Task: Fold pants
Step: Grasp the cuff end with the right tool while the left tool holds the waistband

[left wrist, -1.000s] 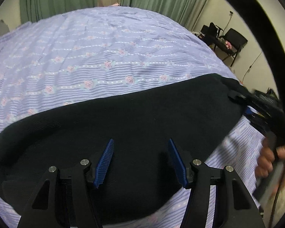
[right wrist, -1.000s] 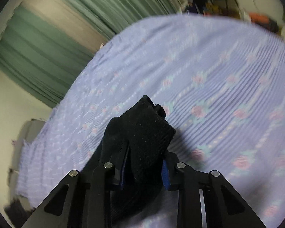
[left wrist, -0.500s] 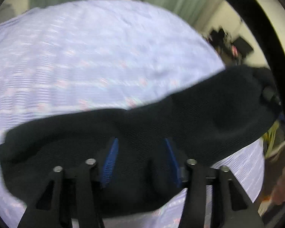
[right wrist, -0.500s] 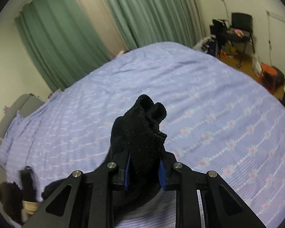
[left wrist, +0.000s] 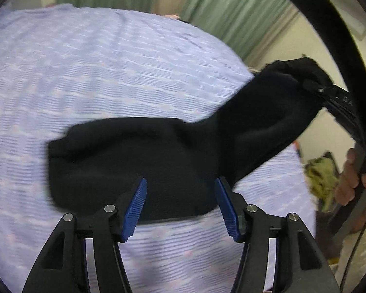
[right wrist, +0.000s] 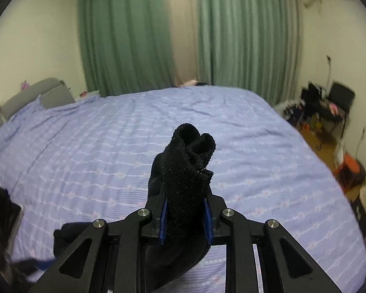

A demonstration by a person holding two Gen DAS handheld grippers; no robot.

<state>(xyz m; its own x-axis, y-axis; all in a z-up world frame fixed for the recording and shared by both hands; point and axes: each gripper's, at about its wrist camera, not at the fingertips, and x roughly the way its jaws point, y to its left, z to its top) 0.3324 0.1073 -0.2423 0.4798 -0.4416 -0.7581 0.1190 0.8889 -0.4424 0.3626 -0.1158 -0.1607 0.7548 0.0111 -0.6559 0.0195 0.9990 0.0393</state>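
A: Bed under a lilac sheet with rows of small pink flowers. Green curtains at twelve o'clock, cream walls, grey headboard at nine, cluttered chair at three.

B: And the black pants?

A: Draped across the sheet, one end lifted toward two o'clock in the left wrist view, bunched and clamped in the right tongs. Blue pads pressed on a thick fold of knit sticking up past the tips.

B: Left tongs?

A: Tilted down over the lower edge of the pants, pads apart and closing, not pressing the cloth.

B: Hand?

A: Right hand wrapped on its handle at four o'clock, partly cut by the lens rim.

B: Anything unclear?

A: Sheet smeared with blur. Far end of the pants hidden behind the right tongs' frame.
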